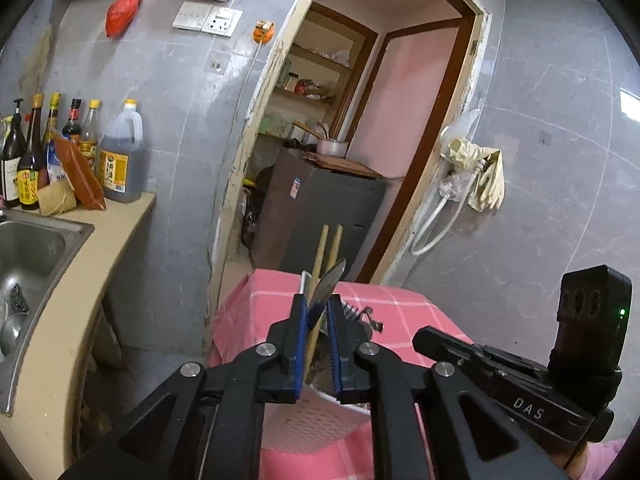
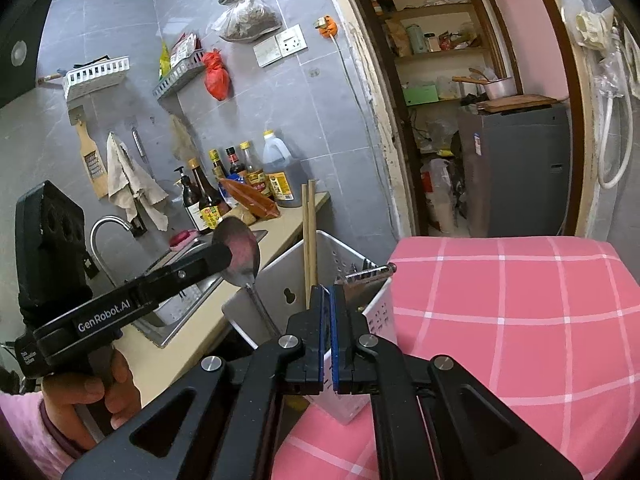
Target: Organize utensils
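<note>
Utensils are partly sorted: chopsticks [image 2: 309, 236] and a whisk-like tool already stand in the white caddy [image 2: 352, 280] on the pink-checked table [image 2: 520, 320]. Left claw [image 1: 318, 312] grips a spoon [image 2: 240, 250] above the caddy (not yet dropped in); right claw [image 2: 328, 312] is nearly closed, empty.

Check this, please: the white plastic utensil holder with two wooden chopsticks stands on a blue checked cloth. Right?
Not quite. The checked cloth is pink, not blue, as the right wrist view shows. The white plastic utensil holder with two wooden chopsticks does stand on it.
</note>
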{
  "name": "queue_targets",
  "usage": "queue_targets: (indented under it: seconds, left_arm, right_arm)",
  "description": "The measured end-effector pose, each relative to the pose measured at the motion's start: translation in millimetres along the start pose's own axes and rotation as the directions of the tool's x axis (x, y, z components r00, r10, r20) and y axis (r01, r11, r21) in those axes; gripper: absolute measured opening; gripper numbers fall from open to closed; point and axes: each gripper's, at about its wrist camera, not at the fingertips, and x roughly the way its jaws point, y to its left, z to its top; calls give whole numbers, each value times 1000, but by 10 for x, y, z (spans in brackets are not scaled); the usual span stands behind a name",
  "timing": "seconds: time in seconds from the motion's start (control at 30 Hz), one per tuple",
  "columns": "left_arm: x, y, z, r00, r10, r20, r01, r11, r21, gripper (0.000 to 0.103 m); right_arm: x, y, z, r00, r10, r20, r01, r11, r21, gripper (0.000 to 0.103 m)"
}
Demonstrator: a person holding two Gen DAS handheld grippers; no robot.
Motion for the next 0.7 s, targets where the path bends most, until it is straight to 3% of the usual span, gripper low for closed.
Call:
queue_targets:
  seconds: [0.1,0.37,0.47,0.6,0.7]
  left_arm:
    - [-22,-34,-28,1000,-9,-2,9,1000,13,17]
    - [-133,-103,-95,1000,-2,20,2,1000,12,36]
    - [-187,-165,-130,1000,4,30,-4,1000,18,48]
    - [-305,-305,-203,998,23,59,-25,999,29,74]
    - [-390,-428,-272,997,31,71,-34,999,41,83]
  right_arm:
    - [-52,4,-2,1000,-18,13,17,1000,3,22]
    - [-341,-86,-45,994,-92,59,91,996,12,26]
    - [-463,-156,-48,990,-122,77,121,992,26,35]
    - [-697,-251,-70,979,-174,105,170,985,40,47]
    - [-912,-338,-113,969,-214,126,209,977,50,57]
